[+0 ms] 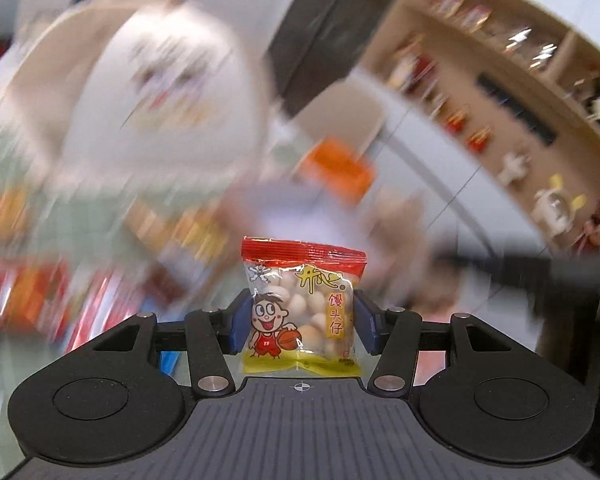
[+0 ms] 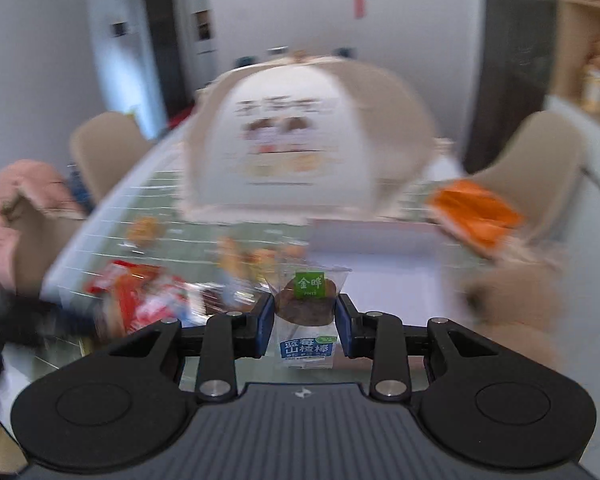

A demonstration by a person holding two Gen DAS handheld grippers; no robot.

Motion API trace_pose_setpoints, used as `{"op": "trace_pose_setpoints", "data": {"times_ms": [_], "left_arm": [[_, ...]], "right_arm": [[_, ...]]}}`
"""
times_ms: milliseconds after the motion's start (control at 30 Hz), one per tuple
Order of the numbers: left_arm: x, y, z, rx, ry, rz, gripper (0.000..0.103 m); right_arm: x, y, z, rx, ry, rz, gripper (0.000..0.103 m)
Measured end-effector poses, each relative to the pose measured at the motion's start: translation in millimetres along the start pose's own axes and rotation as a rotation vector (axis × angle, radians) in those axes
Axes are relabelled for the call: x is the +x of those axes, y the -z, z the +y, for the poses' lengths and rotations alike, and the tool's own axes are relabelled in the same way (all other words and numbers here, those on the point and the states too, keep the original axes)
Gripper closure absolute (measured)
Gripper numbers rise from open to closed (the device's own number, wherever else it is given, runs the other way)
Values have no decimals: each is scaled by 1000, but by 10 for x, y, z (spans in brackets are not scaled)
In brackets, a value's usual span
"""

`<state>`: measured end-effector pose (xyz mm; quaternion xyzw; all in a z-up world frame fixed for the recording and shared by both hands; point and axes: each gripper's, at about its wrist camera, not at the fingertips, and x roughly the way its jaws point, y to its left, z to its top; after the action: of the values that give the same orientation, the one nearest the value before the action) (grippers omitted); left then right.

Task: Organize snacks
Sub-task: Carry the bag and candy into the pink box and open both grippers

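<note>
Left wrist view shows your left gripper [image 1: 298, 322] pinching a small snack bag [image 1: 300, 304] between its blue pads [image 1: 240, 326]. That bag stands upright in the grip, red strip along the top, yellow strip along the bottom, a cartoon child with a basketball printed on the clear front and round pale biscuits visible inside. Behind it everything is smeared by blur: a white dome-shaped food cover [image 1: 160, 92] at upper left, red packets [image 1: 24, 296] low on the left, an orange packet [image 1: 336, 168] near the middle, and wooden shelves [image 1: 500, 60] with small items along the upper right.

From the right wrist view, your right gripper [image 2: 303, 322] is clamped on a clear candy wrapper [image 2: 306, 312], its pads pressing the sides. A dark round sweet sits in the upper part under a green label, with a blue label lower down. Beyond it lies the green checked table [image 2: 140, 204], carrying the same food cover [image 2: 296, 140], a heap of red packets [image 2: 140, 300] at the left and the orange packet [image 2: 476, 212] at the right. Beige chairs [image 2: 104, 148] stand on both sides.
</note>
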<state>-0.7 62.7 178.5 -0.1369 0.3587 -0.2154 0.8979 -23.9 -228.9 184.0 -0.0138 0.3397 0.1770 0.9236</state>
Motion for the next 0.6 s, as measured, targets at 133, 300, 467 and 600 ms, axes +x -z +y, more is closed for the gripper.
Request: {"op": "trace_pose_setpoints", "data": {"times_ms": [133,300,467,600], "left_arm": [[603,-602,-249,-22,111,-52,42],[1641,-524,-170,-12,-66,1,47],[1463,-266,5,-130,-33,-86,47],[1242,-121,120,-145,-117,-118,47]], "right_arm": [[-141,293,-357,69,50,-14,71],[-114,489,-549,111,41,-25,71],[163,390,-614,111,22,-51,71],[501,-153,-726,129,-50,-114,69]]}}
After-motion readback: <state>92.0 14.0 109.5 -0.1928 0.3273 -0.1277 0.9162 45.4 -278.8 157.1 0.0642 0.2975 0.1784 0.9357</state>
